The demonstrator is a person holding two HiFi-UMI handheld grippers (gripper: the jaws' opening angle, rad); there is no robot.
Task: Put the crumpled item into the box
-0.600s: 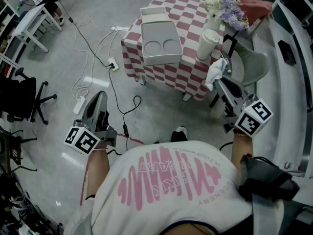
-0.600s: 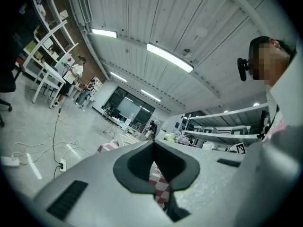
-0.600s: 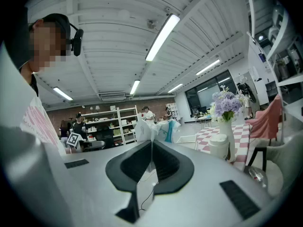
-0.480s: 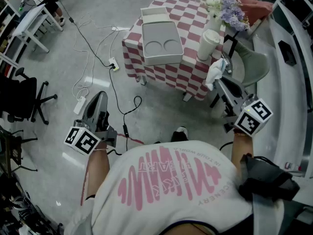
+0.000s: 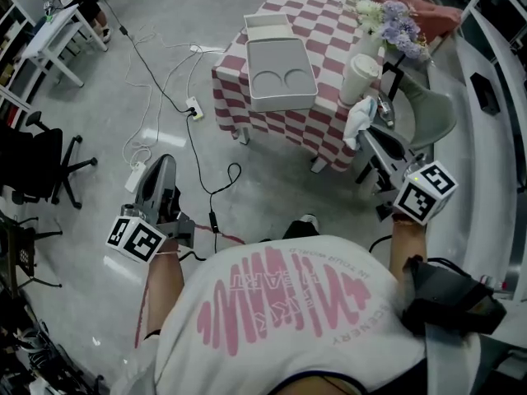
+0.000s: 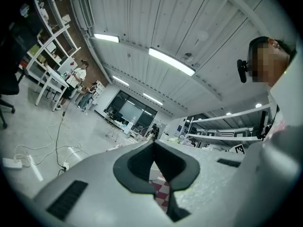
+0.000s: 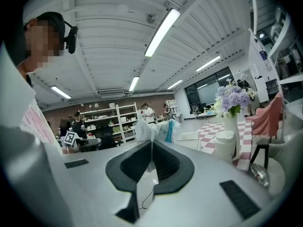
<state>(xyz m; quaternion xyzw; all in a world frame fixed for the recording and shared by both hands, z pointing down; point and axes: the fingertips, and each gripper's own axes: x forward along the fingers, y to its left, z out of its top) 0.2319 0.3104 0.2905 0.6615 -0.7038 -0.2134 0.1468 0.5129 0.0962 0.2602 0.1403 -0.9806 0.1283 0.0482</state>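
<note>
Right gripper [image 5: 367,135]: fingers [image 7: 166,165] clenched on the crumpled item [image 5: 359,120], a white wad with a teal streak; in the right gripper view it sticks out past the fingertips. The item is held in the air at the near right corner of the table [image 5: 328,49] (red-and-white checked cloth), just below the white lidded cup [image 5: 360,76]; I cannot tell if it touches the cloth. The box [image 5: 284,102] is grey and open, with two round recesses in its floor and its lid flap lying back on the far side; it sits on the left part of the table, apart from the item, nothing in it. A vase of purple and white flowers [image 5: 398,16] stands at the table's far right, behind the cup; a grey chair [image 5: 432,115] is just right of the table, under the right gripper.

Left gripper [image 5: 164,163]: fingers [image 6: 136,168] pressed together, nothing between them; it is held low at the person's left side, well away from the table, above the floor [image 5: 99,122] with its cables [image 5: 165,81] and a white power strip [image 5: 134,174].
</note>
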